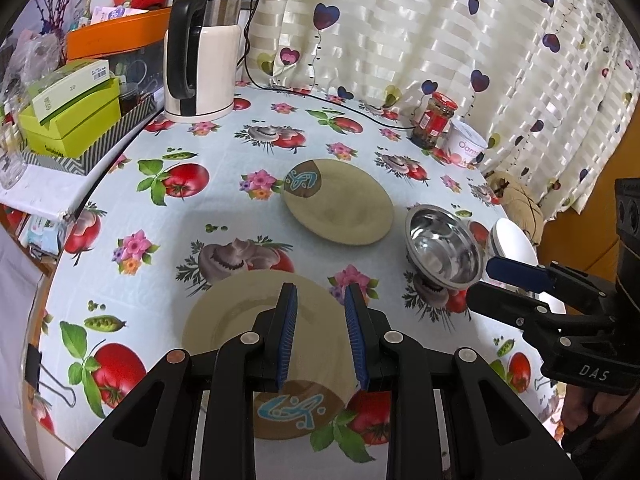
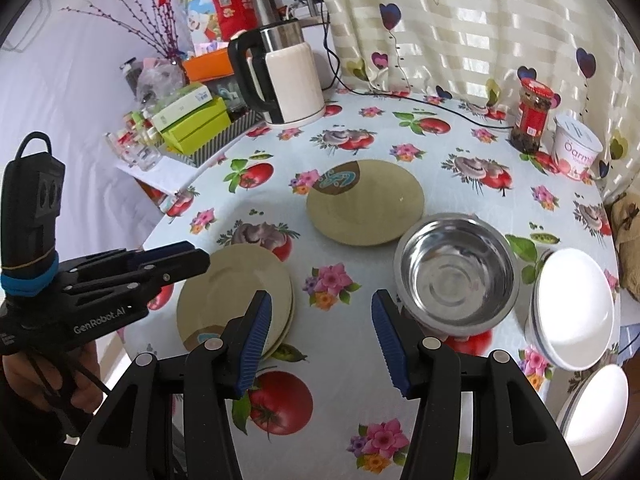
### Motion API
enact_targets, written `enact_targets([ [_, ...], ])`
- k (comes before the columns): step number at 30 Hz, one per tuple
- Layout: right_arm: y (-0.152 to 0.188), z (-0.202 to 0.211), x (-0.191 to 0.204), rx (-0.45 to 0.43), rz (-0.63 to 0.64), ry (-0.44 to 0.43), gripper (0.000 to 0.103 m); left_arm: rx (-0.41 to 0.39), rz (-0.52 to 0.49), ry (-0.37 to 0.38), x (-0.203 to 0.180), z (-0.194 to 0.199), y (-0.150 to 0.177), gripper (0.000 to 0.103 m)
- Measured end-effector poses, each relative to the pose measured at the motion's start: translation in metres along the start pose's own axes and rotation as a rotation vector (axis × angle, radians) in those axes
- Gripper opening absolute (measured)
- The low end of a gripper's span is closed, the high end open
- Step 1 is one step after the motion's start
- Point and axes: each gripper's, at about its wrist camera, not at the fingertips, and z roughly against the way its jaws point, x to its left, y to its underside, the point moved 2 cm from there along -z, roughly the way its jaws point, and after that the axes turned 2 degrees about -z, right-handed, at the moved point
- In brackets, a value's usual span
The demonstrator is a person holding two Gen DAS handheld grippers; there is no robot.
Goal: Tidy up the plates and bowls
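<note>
Plates [image 2: 234, 292] lie stacked at near left, a single plate [image 2: 365, 203] farther back; left gripper [image 1: 320, 332] and right gripper [image 2: 318, 340] hover open-jawed and empty beside the steel bowl [image 2: 456, 270].

White bowl [image 2: 596, 412] cut off at frame edge

A shiny metal bowl [image 2: 456, 276] and matt beige plates [image 2: 364, 204] sit on a glossy, smooth printed tablecloth [image 2: 340, 360].

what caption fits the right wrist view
Open right gripper above the floral tablecloth, between stacked beige plates and a steel bowl.
</note>
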Motion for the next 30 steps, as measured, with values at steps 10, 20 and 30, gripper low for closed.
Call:
enact_targets([
  [10,-0.028,-0.004,-0.01,-0.017,-0.001,-0.001,0.052,-0.014,-0.003,-0.023,0.001,-0.011,-0.024,0.026],
  [20,-0.066,-0.024,-0.038,-0.001,-0.017,0.024,0.052,-0.008,-0.005,-0.027,0.005,-0.037,-0.052,0.026],
  [30,-0.092,-0.066,-0.067,0.061,-0.057,0.039,0.052,0.036,0.028,-0.032,0.012,-0.072,-0.068,0.026],
])
